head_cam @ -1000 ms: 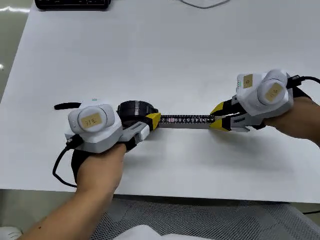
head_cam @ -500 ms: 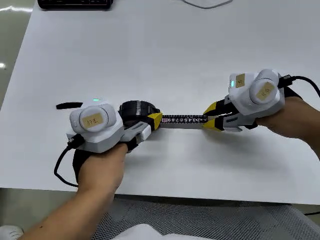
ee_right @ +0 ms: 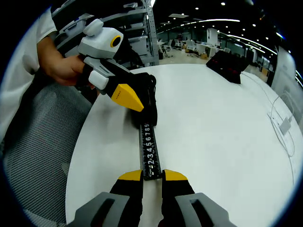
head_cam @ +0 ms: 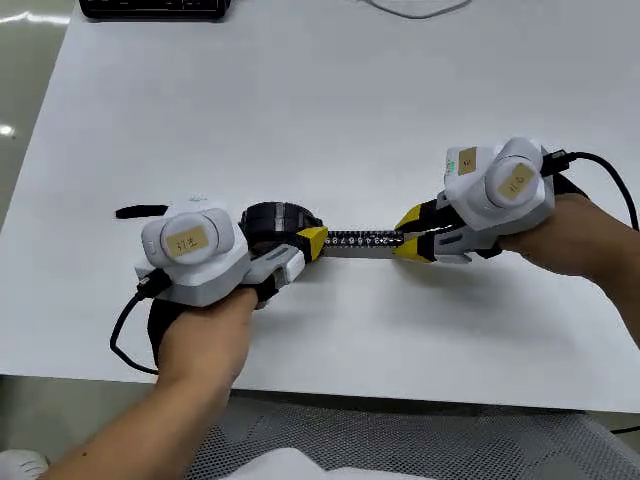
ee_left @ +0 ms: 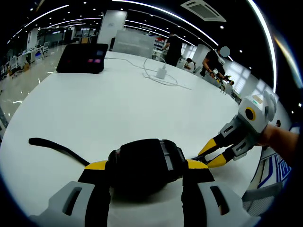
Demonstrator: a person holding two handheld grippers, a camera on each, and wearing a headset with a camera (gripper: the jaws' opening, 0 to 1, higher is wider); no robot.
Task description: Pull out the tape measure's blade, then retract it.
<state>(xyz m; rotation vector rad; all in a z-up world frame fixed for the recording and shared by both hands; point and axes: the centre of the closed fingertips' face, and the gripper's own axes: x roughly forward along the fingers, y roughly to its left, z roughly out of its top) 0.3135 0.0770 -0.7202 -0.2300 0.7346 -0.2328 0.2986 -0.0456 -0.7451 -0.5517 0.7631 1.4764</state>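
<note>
"What's changed in the last second?"

"The right gripper (head_cam: 405, 239) has come in toward the left gripper (head_cam: 295, 230), so less of the blade (head_cam: 362, 241) shows between them than before. The left one has hardly shifted."

"Can you see the tip of the blade?"

"No. Its end is buried between the right gripper's jaws, which are pinched tight on it. In the right gripper view, printed digits run up the blade toward the case, and the lowest mark disappears between the yellow tips."

"And the case?"

"The tape measure (head_cam: 272, 220) sits on the white table (head_cam: 320, 110), clamped between the left gripper's jaws. From above, that gripper's body covers the near side of the case, and I can't make out its far jaw. In the left gripper view the case spans the gap between the two yellow tips, and the blade is hard to pick out behind it."

"Anything cut off?"

"A dark device (head_cam: 155, 7) and a white cable (head_cam: 415, 6) at the table's far edge, both clipped by the frame."

"Count it for me."

"Two grippers, one tape measure, one blade. There's also one black strap (head_cam: 140, 211) lying on the table beyond the left gripper. From above, where it joins the case is hidden."
</note>
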